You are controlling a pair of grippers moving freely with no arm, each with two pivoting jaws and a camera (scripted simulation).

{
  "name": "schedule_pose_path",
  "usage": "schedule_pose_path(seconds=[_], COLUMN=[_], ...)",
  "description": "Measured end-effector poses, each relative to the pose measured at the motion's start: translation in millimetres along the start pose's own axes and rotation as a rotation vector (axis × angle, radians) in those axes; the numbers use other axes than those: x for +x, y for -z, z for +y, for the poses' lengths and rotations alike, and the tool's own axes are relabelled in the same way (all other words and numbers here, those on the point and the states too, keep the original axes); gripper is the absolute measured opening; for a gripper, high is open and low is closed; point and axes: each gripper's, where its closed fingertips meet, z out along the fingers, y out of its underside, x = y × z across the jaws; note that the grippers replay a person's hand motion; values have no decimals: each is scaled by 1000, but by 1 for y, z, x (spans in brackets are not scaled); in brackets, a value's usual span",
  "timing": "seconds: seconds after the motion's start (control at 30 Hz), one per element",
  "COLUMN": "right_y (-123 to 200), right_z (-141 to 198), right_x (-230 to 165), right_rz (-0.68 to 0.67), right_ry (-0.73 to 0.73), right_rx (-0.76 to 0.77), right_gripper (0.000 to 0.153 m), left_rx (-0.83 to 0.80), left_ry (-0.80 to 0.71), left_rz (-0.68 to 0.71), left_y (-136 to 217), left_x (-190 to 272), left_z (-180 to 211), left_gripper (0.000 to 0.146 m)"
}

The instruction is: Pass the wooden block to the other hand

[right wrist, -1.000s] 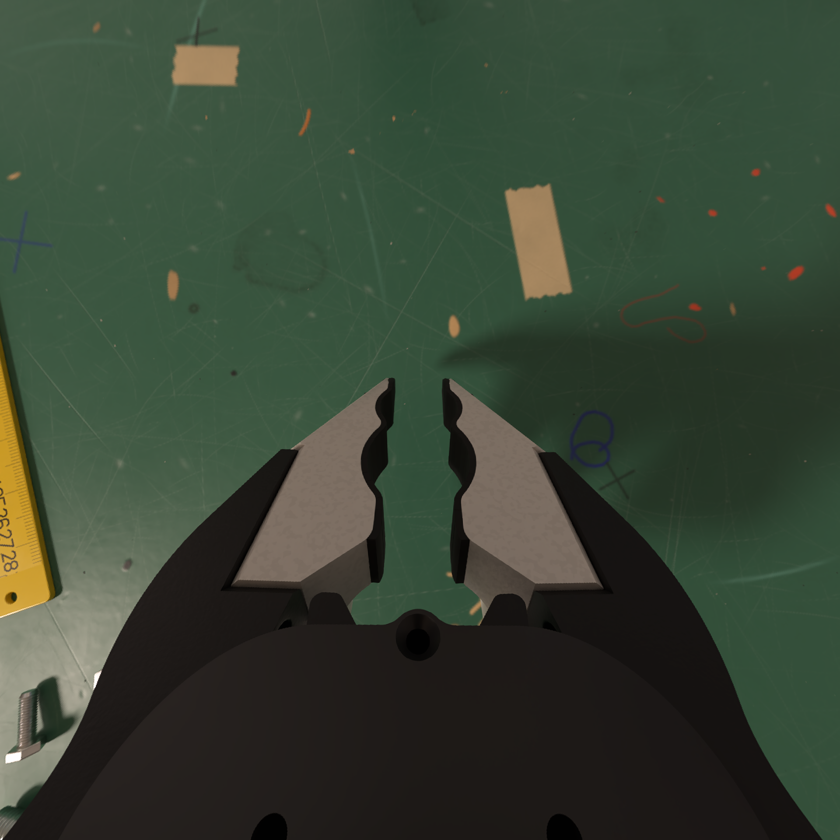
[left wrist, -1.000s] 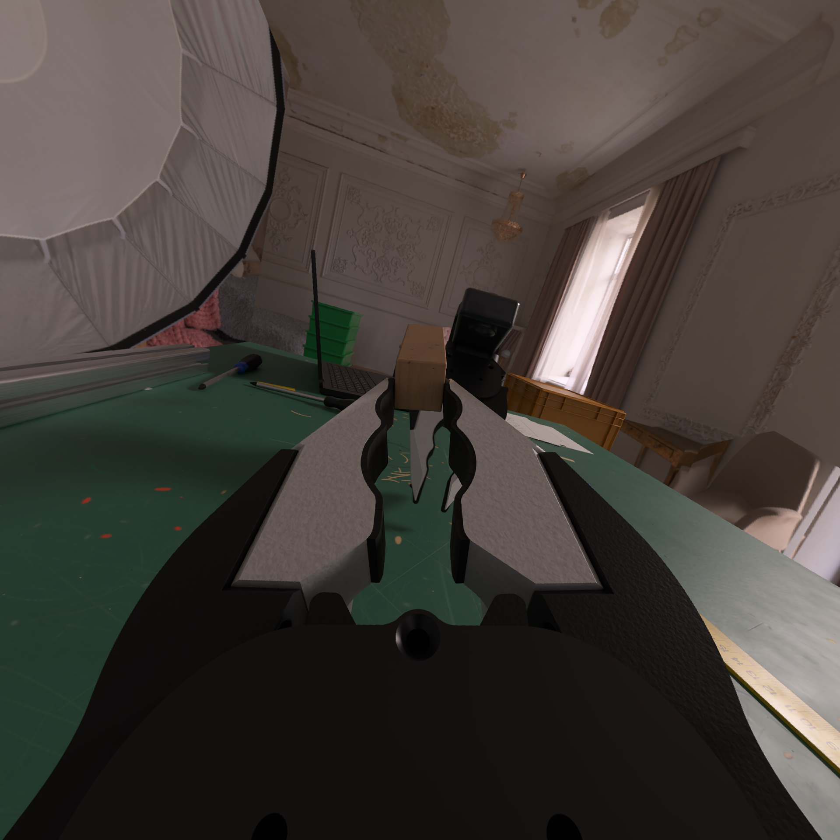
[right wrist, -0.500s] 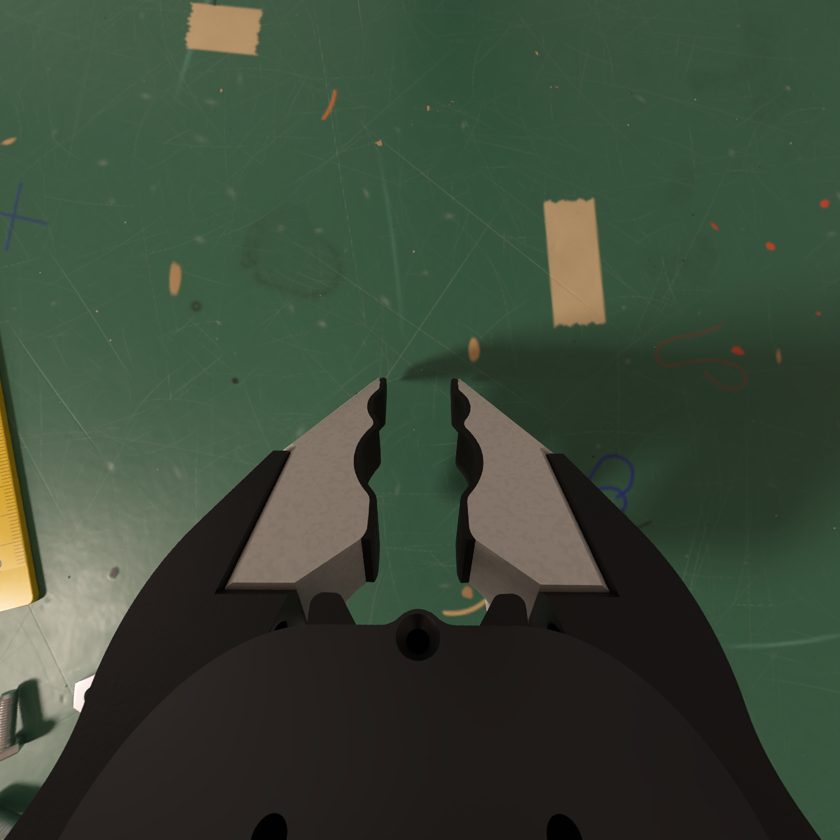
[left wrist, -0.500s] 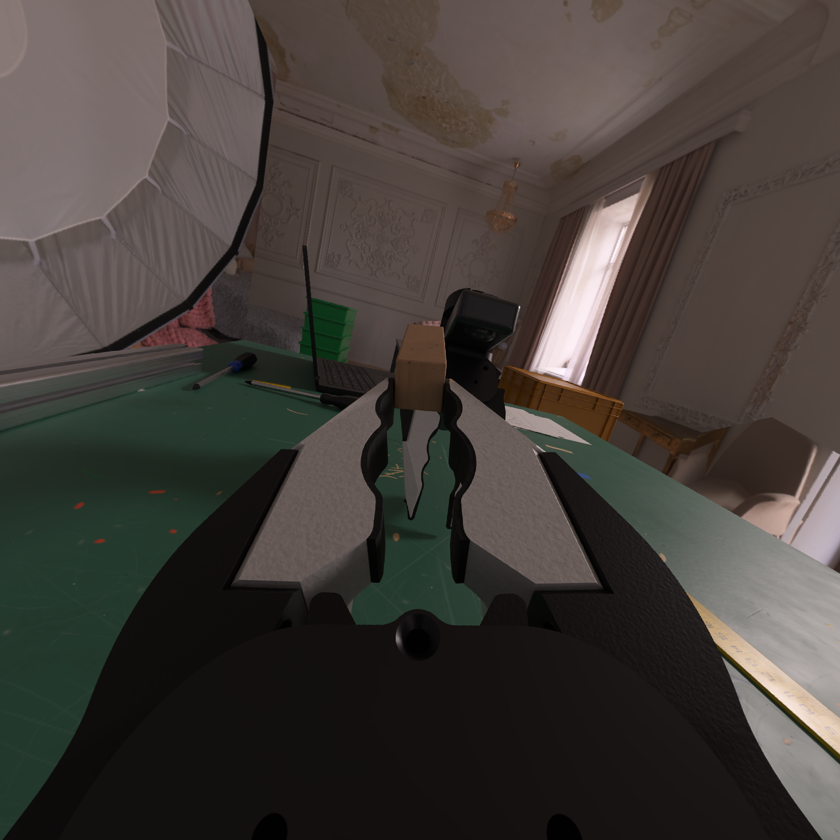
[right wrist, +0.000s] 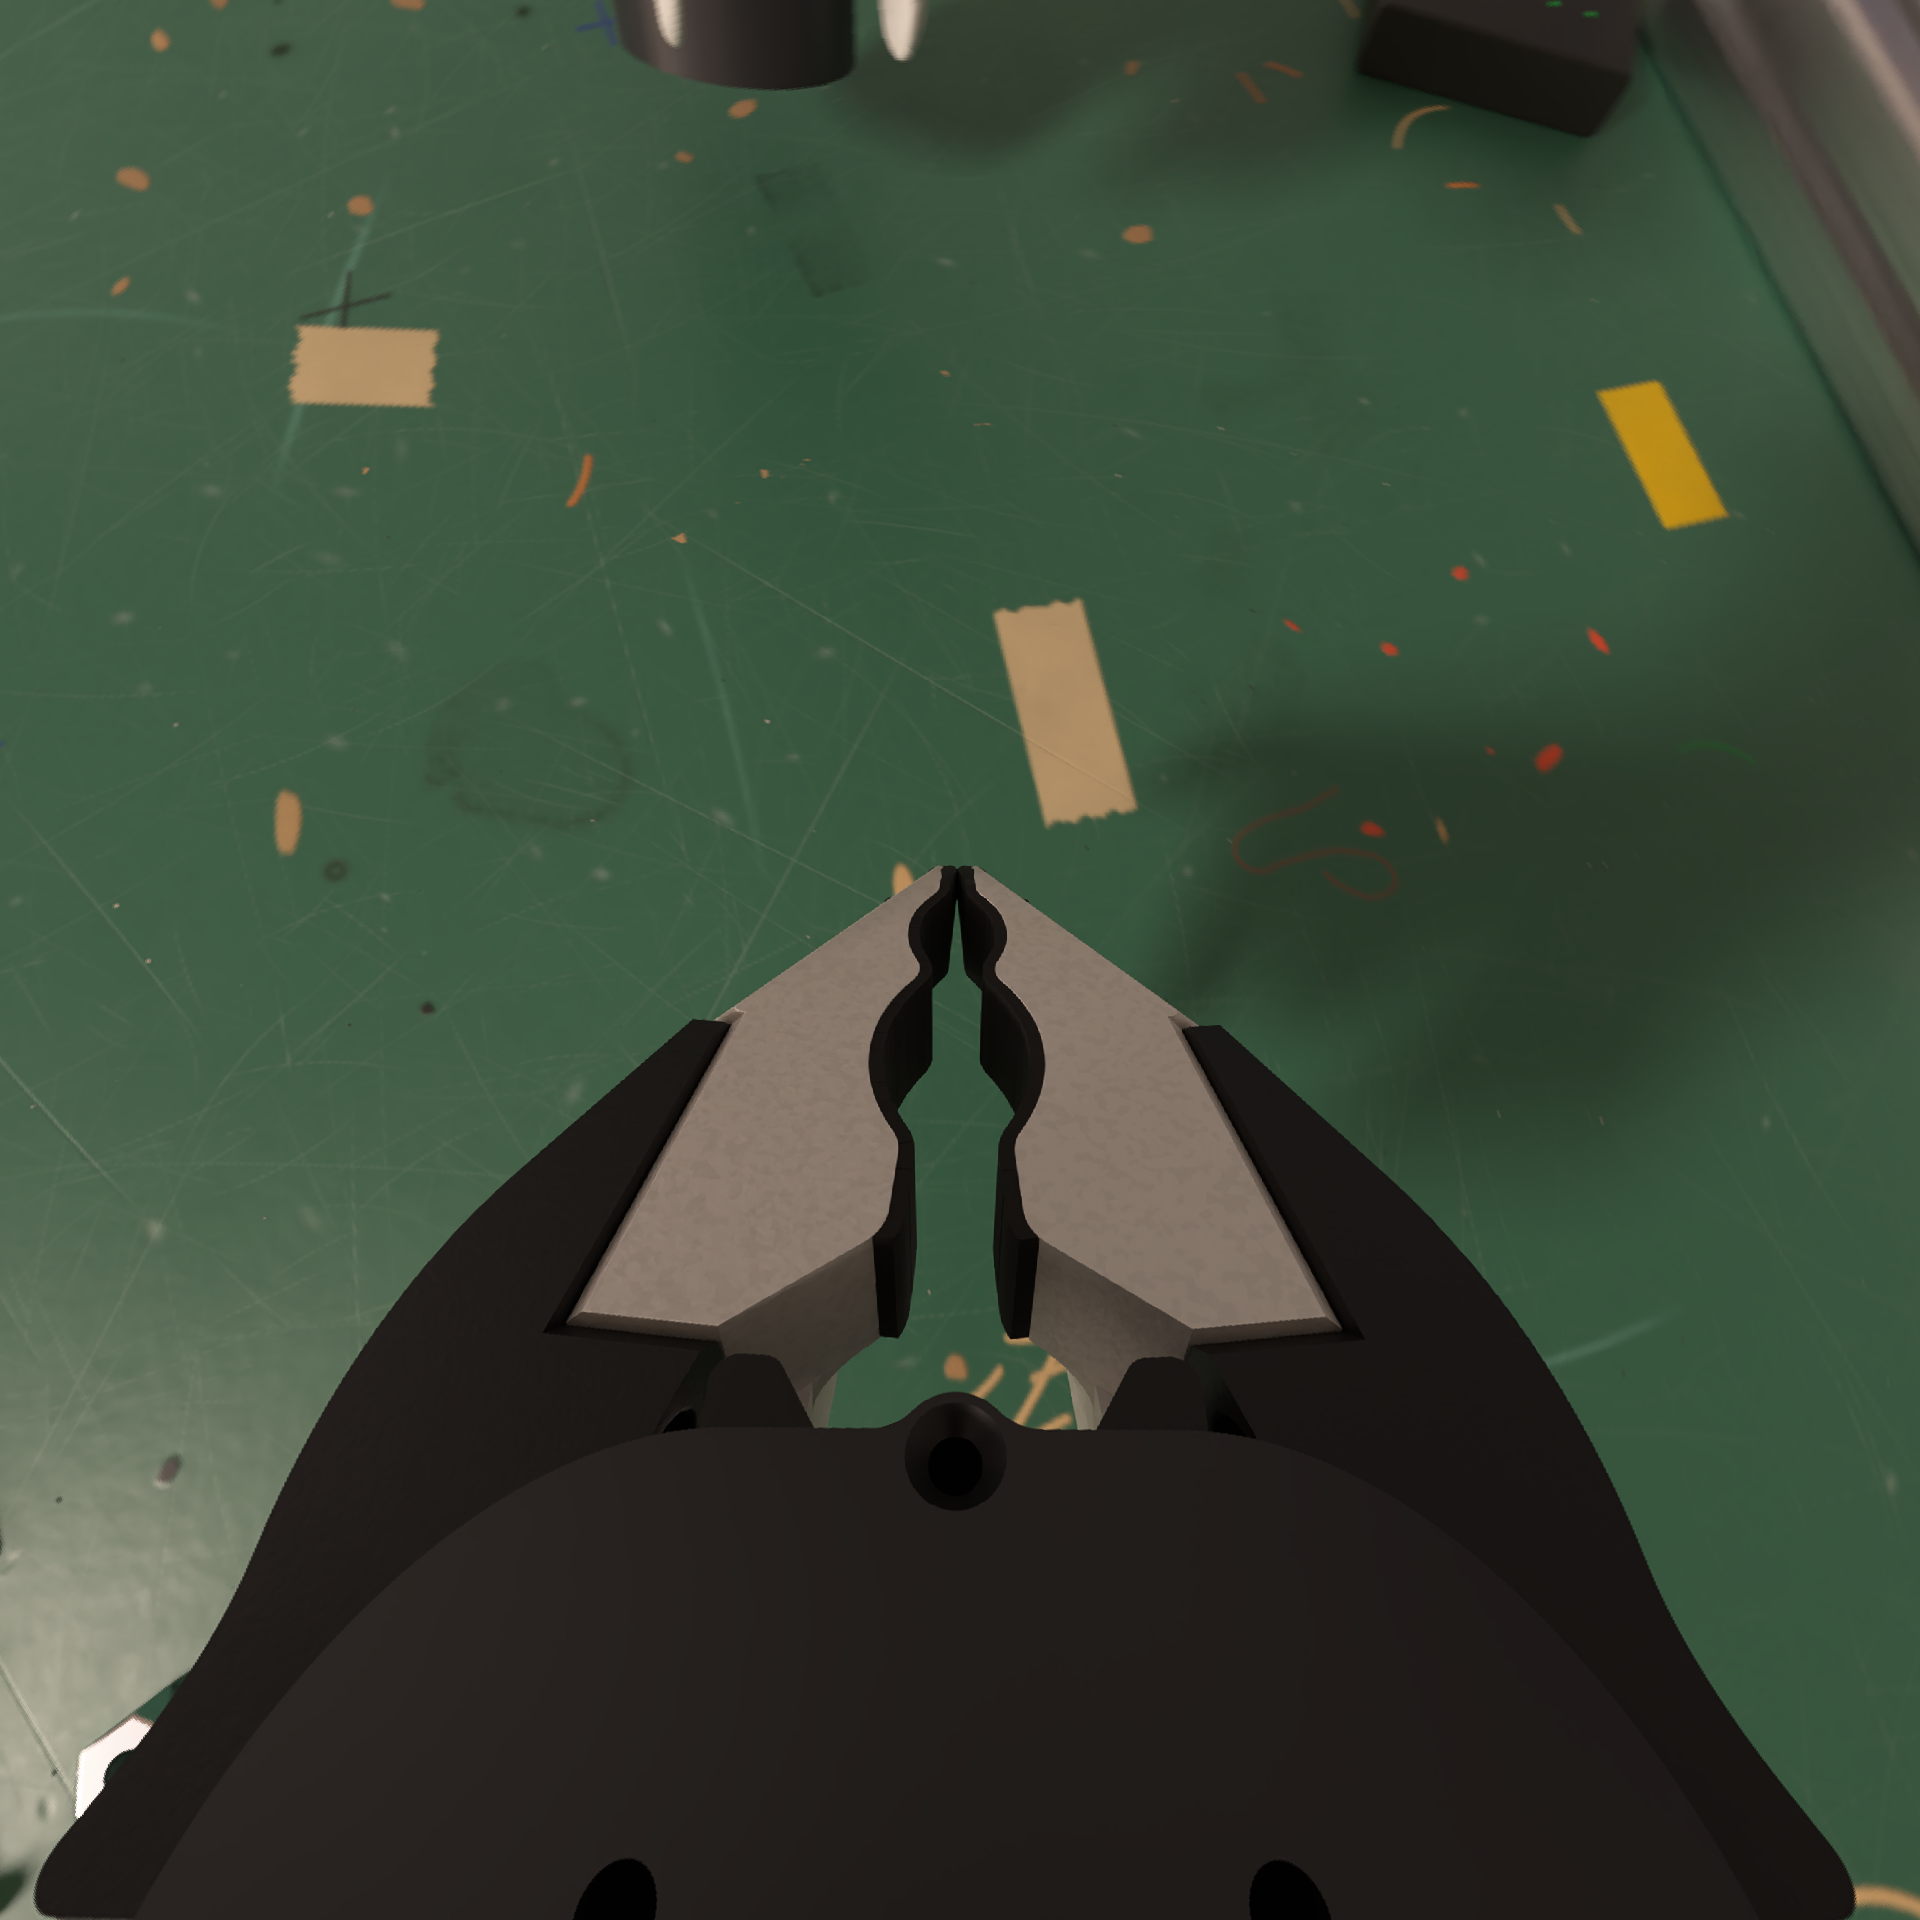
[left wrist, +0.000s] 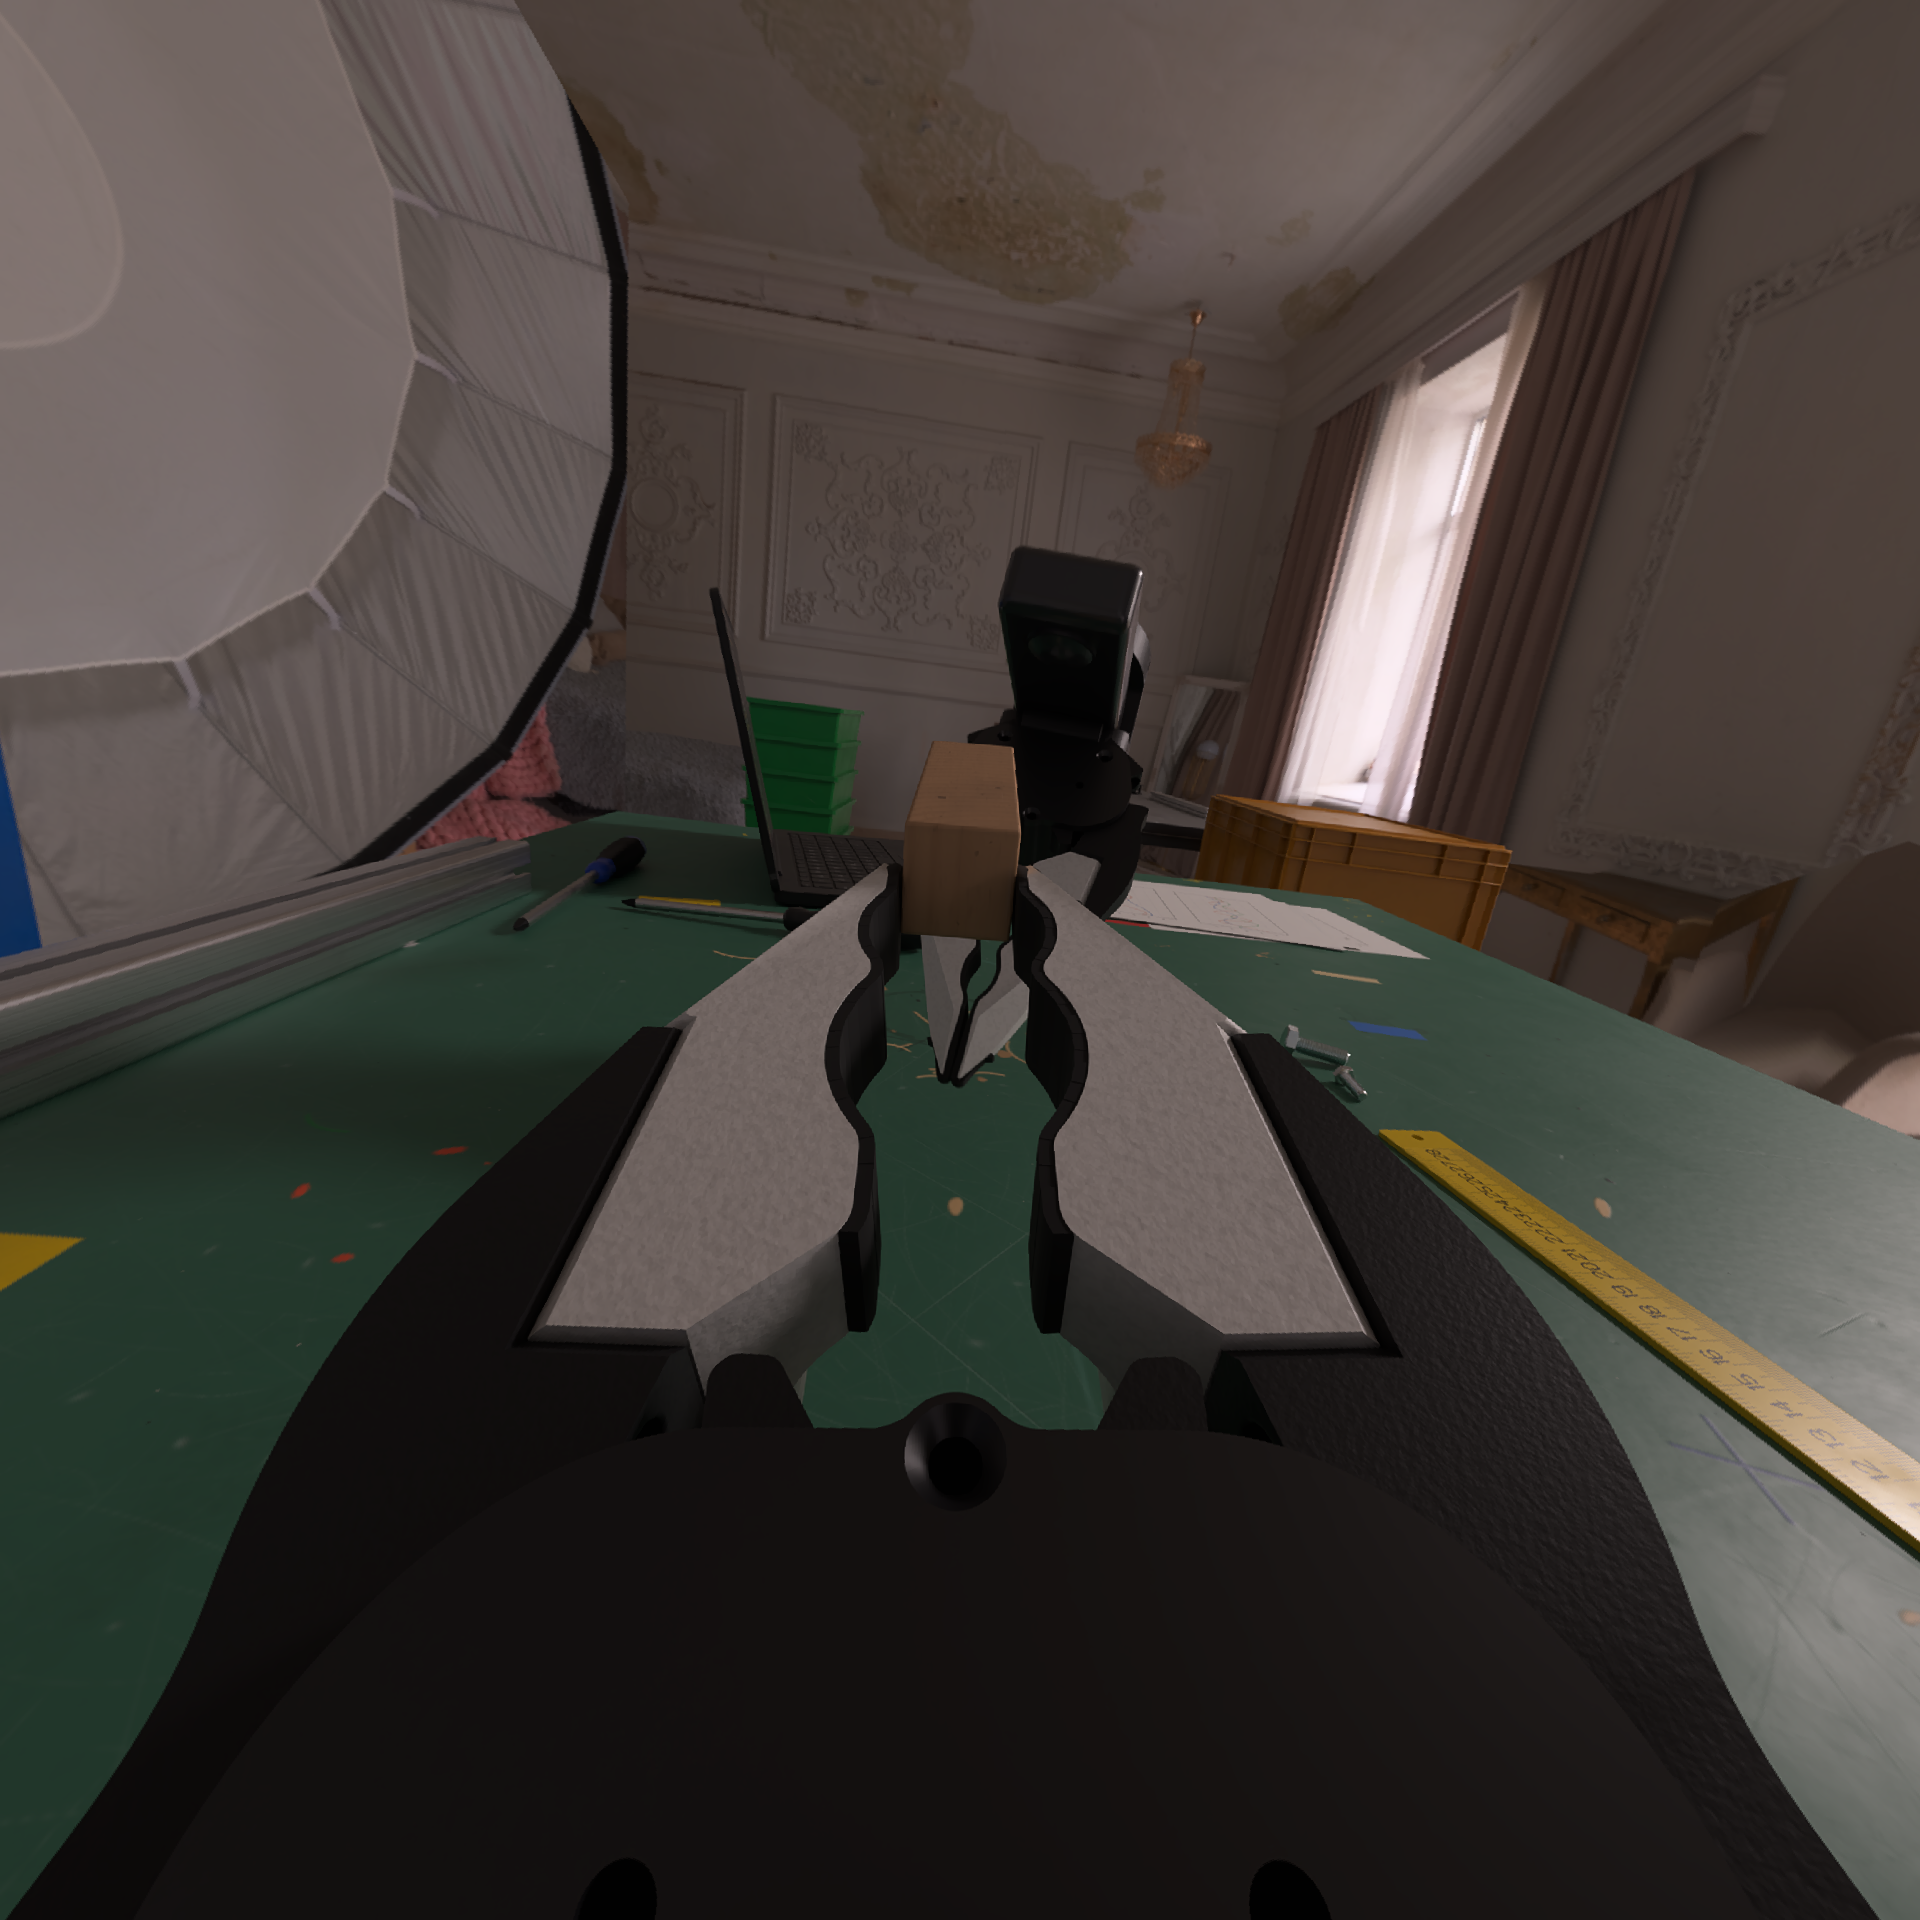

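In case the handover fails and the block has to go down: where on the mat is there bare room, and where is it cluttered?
Free: the green mat on the left gripper's left, between the aluminium rail and that gripper. Also the mat between the two tan tape strips. Crowded: far ahead around the laptop, pens and paper; the right side has bolts and a ruler.

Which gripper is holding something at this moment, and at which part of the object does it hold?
The left gripper holds the wooden block by its lower side faces, at the fingertips. The right gripper is shut and holds nothing.
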Motion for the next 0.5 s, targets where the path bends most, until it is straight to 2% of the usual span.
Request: schedule_pose_path(seconds=[0.17,0.33,0.5], right_y=[27,37,20], right_z=[16,41,50], right_x=[22,43,50], right_rz=[137,325,392], right_ry=[-176,-382,-378], right_rx=[99,65,-44], right_gripper=[1,13,22], left_rx=[27,44,64], left_ry=[6,32,54], left_rz=[-28,-55,-64], left_y=[9,12,14], left_x=[0,-5,-9], left_z=[-4,-6,-9], left_gripper=[20,20,20])
